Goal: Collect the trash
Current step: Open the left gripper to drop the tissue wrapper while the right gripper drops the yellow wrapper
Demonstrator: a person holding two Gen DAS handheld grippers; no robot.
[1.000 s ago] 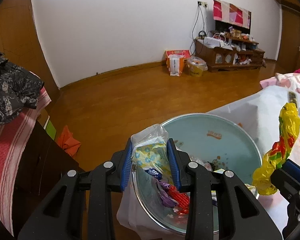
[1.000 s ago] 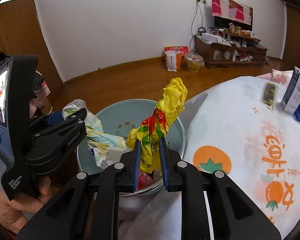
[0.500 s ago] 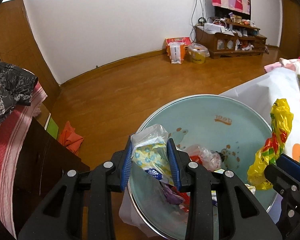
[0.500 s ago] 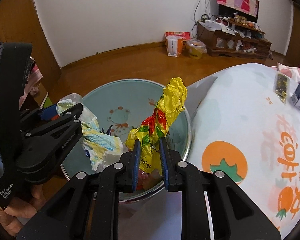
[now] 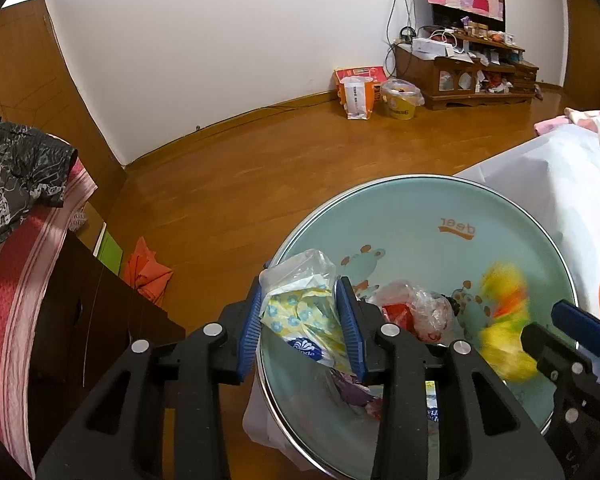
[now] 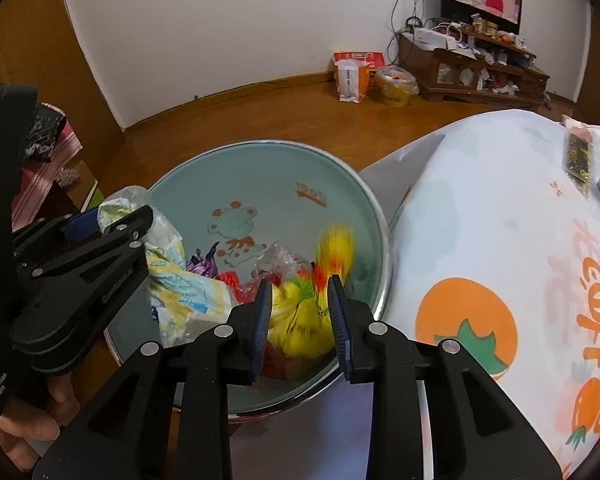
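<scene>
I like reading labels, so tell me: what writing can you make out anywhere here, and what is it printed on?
"deer", seen upside down: orange print inside the blue basin.
White lettering on a blue logo, cut off and unclear: the tissue pack held in the left hand-held gripper.
Big orange characters: the tablecloth, too stylised to read.
Orange bag on the floor: print too small.
Grey lettering: the black jacket, illegible.

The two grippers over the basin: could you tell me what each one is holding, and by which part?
The left gripper pinches the floral tissue packet near its top end. The right gripper is open, holding nothing; the yellow wrapper is falling, blurred.
</scene>
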